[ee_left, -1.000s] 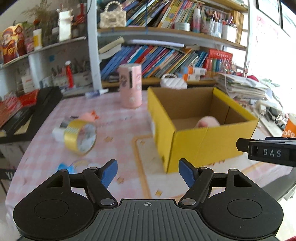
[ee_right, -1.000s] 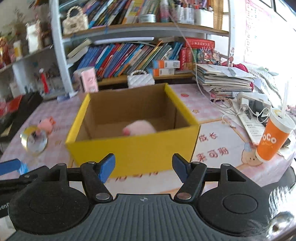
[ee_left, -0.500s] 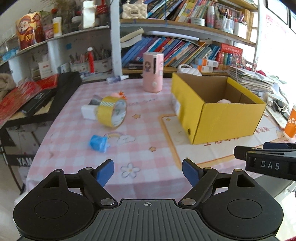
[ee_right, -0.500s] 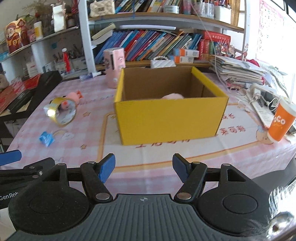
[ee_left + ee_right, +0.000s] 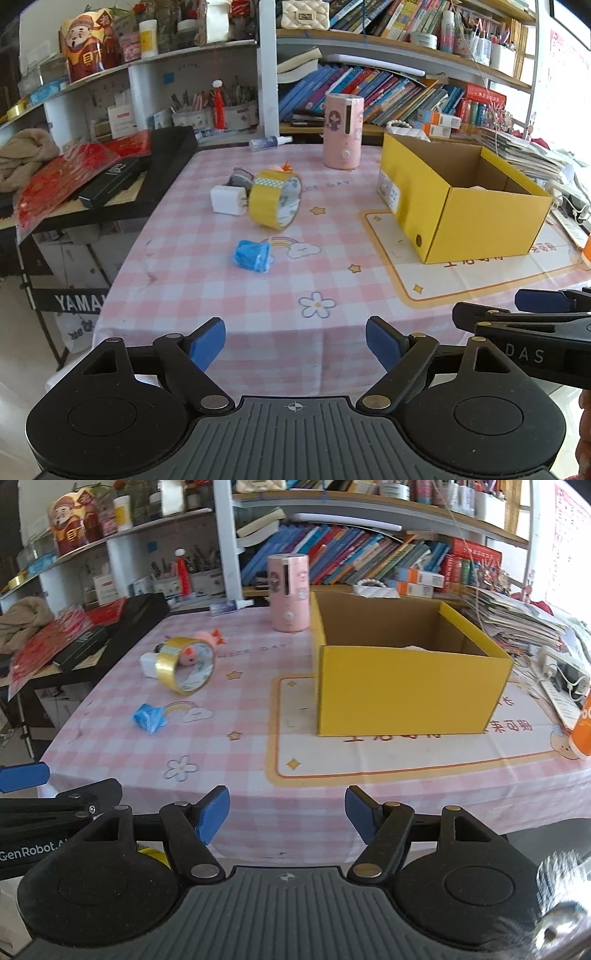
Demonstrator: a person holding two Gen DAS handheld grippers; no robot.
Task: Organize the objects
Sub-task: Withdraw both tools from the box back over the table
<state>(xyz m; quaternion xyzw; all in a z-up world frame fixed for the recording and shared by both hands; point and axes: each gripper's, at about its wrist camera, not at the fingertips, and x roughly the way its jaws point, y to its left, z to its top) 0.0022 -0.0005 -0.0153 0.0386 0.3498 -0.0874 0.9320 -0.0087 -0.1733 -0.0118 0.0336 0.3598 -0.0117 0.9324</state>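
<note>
A yellow cardboard box (image 5: 461,206) (image 5: 402,690) stands open on the pink checked table, with a pink object barely showing inside. Left of it lie a yellow tape roll (image 5: 274,199) (image 5: 184,670), a white charger (image 5: 228,199), a small pink pig toy (image 5: 207,637) and a blue wrapped packet (image 5: 253,255) (image 5: 147,718). A pink cylinder (image 5: 342,131) (image 5: 289,592) stands behind. My left gripper (image 5: 295,341) and right gripper (image 5: 284,814) are both open and empty, held back off the table's front edge.
Bookshelves line the back. A black keyboard case (image 5: 122,173) with red papers sits at the left. An orange cup (image 5: 583,727), a power strip and stacked papers (image 5: 517,624) are at the right. The table front edge (image 5: 295,332) is just ahead.
Both grippers have pulled back and away from the box, so the whole table now shows. Both stay open and empty.
</note>
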